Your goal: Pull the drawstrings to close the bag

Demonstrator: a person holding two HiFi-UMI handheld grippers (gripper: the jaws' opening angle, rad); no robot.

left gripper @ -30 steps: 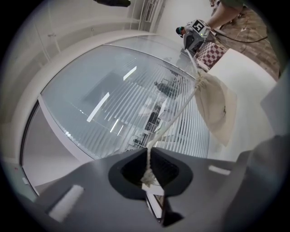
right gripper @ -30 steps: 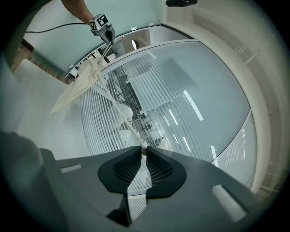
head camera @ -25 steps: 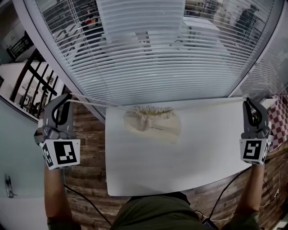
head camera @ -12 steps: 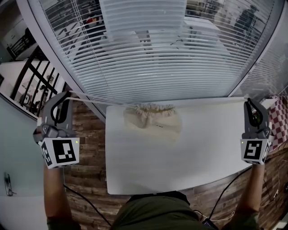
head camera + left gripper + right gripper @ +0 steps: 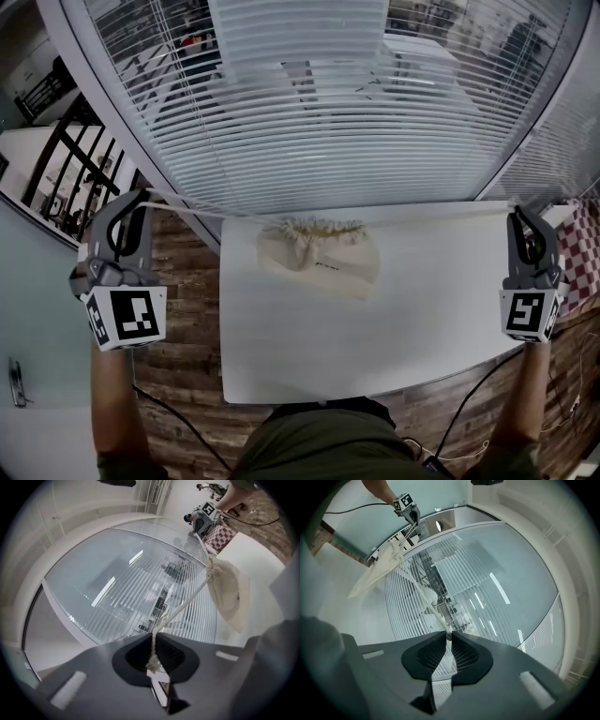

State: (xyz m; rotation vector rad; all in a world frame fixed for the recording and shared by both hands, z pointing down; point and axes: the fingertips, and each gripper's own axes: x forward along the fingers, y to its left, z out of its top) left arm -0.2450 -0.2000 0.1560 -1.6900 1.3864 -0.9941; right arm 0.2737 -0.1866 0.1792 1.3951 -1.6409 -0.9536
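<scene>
Between the left hand-held gripper (image 5: 141, 198) and the right hand-held gripper (image 5: 517, 212), the bag (image 5: 323, 255) lies cinched on the tabletop (image 5: 375, 347); each is clamped on a taut drawstring (image 5: 202, 208).

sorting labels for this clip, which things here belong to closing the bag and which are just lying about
Job:
bag
left drawstring, in left gripper
right drawstring, in right gripper
table

Lying about:
checked cloth
window blinds

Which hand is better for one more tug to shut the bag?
Probably the left. The left gripper is shut on the left drawstring with a knot lodged behind the jaws, so it should not slip. The right gripper pinches the right drawstring only at the jaw tips. The bag's mouth looks gathered.
</scene>
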